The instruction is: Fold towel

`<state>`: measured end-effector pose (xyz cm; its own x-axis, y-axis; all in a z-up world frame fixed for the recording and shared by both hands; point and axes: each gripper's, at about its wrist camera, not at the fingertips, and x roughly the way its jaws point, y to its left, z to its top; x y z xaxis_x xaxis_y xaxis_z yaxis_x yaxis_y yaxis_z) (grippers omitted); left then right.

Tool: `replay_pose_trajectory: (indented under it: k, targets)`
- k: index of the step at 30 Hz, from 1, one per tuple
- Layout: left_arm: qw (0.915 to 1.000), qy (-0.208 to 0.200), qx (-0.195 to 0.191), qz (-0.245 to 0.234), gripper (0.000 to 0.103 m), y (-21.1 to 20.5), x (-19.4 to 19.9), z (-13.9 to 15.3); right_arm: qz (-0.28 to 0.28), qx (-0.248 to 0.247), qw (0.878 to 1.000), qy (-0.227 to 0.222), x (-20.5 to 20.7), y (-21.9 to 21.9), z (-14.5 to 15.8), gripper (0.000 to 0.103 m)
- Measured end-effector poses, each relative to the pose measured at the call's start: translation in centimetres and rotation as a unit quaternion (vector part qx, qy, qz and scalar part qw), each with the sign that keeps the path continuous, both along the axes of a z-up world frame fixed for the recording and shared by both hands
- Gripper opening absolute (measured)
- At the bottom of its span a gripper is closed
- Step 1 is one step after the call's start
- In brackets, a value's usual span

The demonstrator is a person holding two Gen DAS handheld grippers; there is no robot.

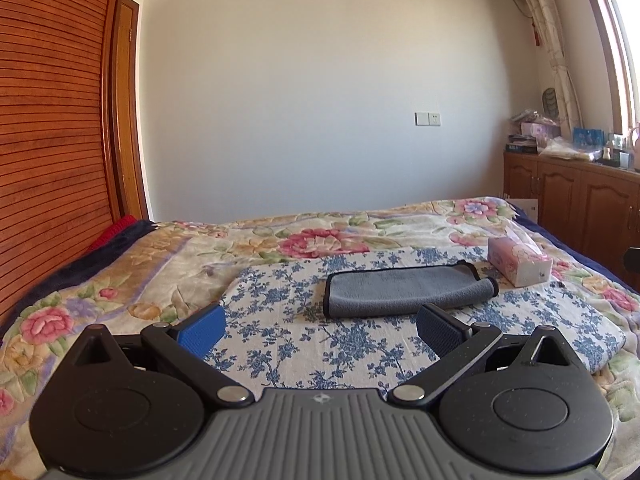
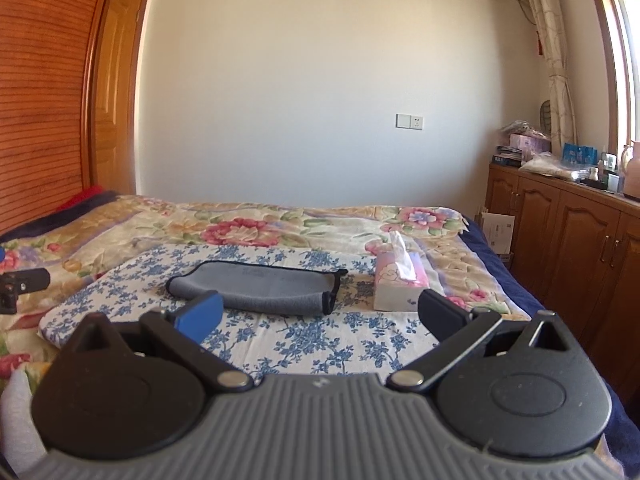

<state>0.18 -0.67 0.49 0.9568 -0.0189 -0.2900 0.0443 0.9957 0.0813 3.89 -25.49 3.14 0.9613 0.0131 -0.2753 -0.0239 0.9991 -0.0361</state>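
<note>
A grey towel [image 1: 404, 290] with black edging lies folded on a blue-flowered white cloth [image 1: 352, 344] on the bed; its right end curls up. My left gripper [image 1: 320, 330] is open, held just short of the towel's near edge with nothing between its blue pads. In the right wrist view the same grey towel [image 2: 260, 286] lies ahead and a little left. My right gripper [image 2: 320, 318] is open too, empty, a short way before the towel. The left gripper's tip [image 2: 24, 286] shows at the far left edge of the right wrist view.
A pink tissue box [image 1: 520, 266] stands right of the towel, also seen as the tissue box [image 2: 400, 284]. A floral quilt [image 1: 120, 276] covers the bed. A slatted wooden headboard [image 1: 52, 128] rises on the left. Wooden cabinets [image 2: 568, 236] with clutter on top line the right wall.
</note>
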Motion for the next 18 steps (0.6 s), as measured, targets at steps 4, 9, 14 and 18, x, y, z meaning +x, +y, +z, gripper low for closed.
replay_pose_trajectory:
  k: [4, 9, 14, 18]
  targets:
    - [1.0, -0.004, -0.002, 0.003, 0.103, 0.15, -0.05, 0.05, -0.006, 0.004, 1.0, -0.003, 0.02, -0.13, -0.14, 0.103]
    - [1.0, -0.004, -0.002, 0.003, 0.103, 0.23, -0.07, 0.03, -0.009, 0.003, 1.0, -0.004, 0.07, -0.01, -0.32, 0.103]
    - [1.0, -0.006, 0.0, 0.002, 0.103, 0.23, -0.04, 0.03, -0.01, 0.003, 1.0, -0.005, 0.06, -0.01, -0.35, 0.103]
    - [1.0, -0.008, 0.002, 0.002, 0.103, 0.23, -0.02, 0.06, -0.011, 0.002, 1.0, -0.009, -0.02, -0.07, -0.32, 0.103]
